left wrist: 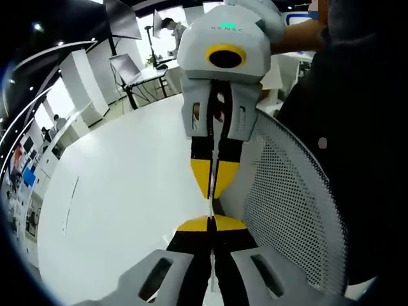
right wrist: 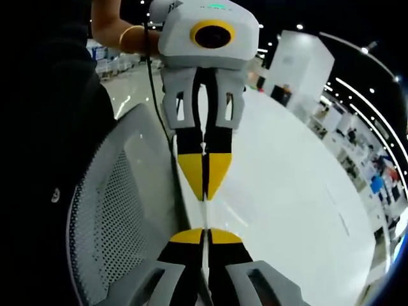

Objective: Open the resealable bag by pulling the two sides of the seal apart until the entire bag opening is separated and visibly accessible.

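The resealable bag (left wrist: 211, 205) is clear and seen edge-on, a thin pale line running between the two grippers. My left gripper (left wrist: 210, 223) rises from the bottom of the left gripper view, jaws pressed together on that thin edge. The right gripper (left wrist: 214, 191) faces it tip to tip from above, also shut. In the right gripper view, my right gripper (right wrist: 205, 234) is shut on the same thin film (right wrist: 204, 215), with the left gripper (right wrist: 205, 191) opposite and close. Both hang above the white table (left wrist: 127, 191). The bag's body and its opening are too thin and clear to make out.
A grey mesh chair back (left wrist: 293, 204) stands by the table's edge, also seen as the chair back (right wrist: 115, 210). A person in dark clothes (left wrist: 357, 127) is close behind, an arm (right wrist: 127, 35) holding the left gripper. Desks and partitions stand far off.
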Motion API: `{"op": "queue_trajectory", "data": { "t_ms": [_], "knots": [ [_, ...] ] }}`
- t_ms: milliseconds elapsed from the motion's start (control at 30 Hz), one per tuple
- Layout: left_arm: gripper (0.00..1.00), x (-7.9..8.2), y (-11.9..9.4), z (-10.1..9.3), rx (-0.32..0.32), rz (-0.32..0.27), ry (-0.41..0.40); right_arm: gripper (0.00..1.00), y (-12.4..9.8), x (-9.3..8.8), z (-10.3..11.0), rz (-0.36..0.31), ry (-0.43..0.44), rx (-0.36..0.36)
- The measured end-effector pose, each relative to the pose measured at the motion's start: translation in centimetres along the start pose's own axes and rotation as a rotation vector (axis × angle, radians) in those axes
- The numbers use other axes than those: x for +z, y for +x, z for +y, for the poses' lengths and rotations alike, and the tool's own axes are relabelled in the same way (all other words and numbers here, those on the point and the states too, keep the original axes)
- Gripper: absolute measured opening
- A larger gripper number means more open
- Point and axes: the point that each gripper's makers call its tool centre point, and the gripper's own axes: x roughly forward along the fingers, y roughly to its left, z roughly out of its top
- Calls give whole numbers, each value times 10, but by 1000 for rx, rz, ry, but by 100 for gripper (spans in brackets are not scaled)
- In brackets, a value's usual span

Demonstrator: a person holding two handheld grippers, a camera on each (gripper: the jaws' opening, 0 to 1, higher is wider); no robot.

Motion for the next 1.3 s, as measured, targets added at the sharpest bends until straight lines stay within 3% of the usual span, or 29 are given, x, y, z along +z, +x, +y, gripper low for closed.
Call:
{"op": "queue_trajectory", "data": {
  "t_ms": [1300],
  "knots": [
    [0,-2,-7,2,14,-18,-18,0,-4,-21,1,58,5,0]
  ]
}}
